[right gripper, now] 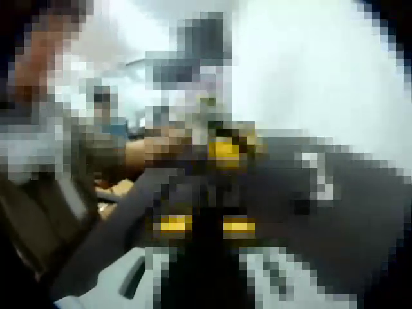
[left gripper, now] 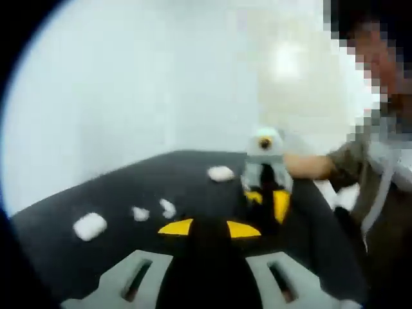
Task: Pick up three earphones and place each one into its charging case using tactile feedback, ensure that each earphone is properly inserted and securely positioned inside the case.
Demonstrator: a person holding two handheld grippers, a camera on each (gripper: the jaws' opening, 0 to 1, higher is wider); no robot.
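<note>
On the dark table, white earphone pieces lie left of and beyond the left gripper — jaws parted, empty; the right gripper stands farther off — state unclear

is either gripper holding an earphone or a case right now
Nothing in the left gripper: its jaws stand apart over bare black table. The right gripper hangs over the table, but whether it holds anything cannot be told.
</note>
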